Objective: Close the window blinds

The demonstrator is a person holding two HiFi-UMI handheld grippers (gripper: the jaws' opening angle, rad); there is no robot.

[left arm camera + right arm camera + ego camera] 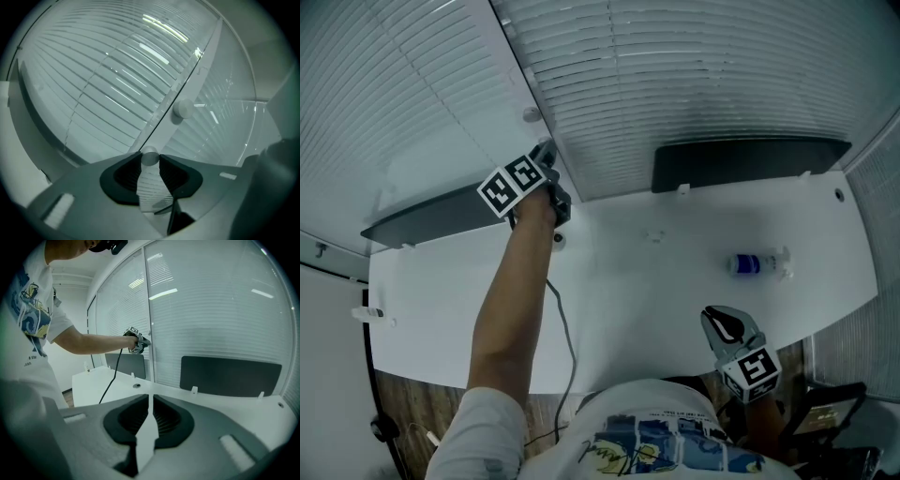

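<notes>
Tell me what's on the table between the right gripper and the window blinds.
Head view: a small bottle with a blue label lies on the white table, and a dark panel stands at its far edge, before the blinds.

A bottle (pixel 757 265) lies on the desk (pixel 656 305), blinds (pixel 694 84) behind

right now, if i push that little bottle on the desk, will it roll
The bottle lies on its side on the white desk, so it would probably roll. It looks small and partly clear, likely light plastic. Its cap end may make it curve.
</notes>
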